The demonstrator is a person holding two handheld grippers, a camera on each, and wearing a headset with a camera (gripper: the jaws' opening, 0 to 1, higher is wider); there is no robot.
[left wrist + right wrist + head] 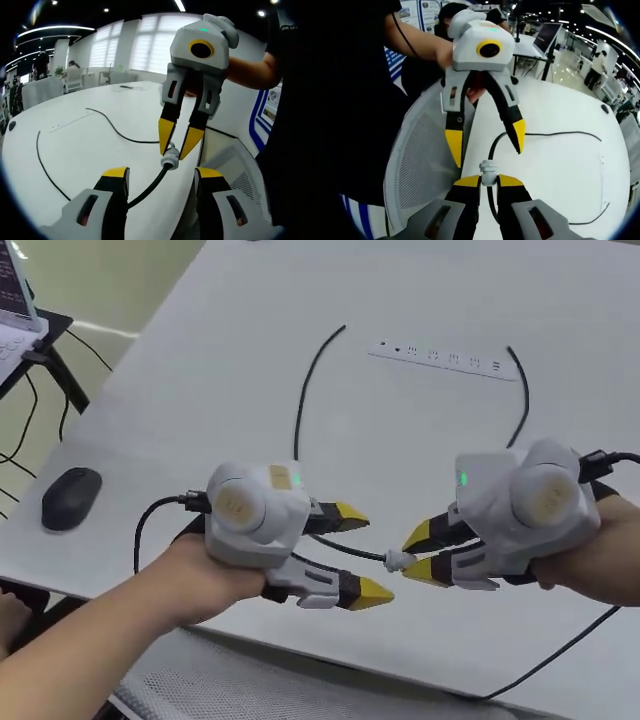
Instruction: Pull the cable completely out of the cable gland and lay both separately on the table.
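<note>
Pale grey plastic, the gland (399,561) sits threaded on the black cable (300,410) at the near edge of the white table (420,440). My right gripper (408,556) is clenched on it, yellow tips pinching it from both sides. In the right gripper view the gland (488,171) shows as a small ringed collar just above my closed tips, with a short run of cable passing on down between the jaws.

My left gripper (365,553) faces it with jaws spread wide, released. In the left gripper view the cable (115,131) passes between those open jaws without touching either, then curves away over the tabletop.

From the head view, the left gripper's body hides the stretch of cable beneath it. I cannot tell whether the gland touches the table or hangs just above it. Its thread and nut are too small to make out. A power strip (440,358) lies at the far side, a mouse (70,497) at the left edge.
</note>
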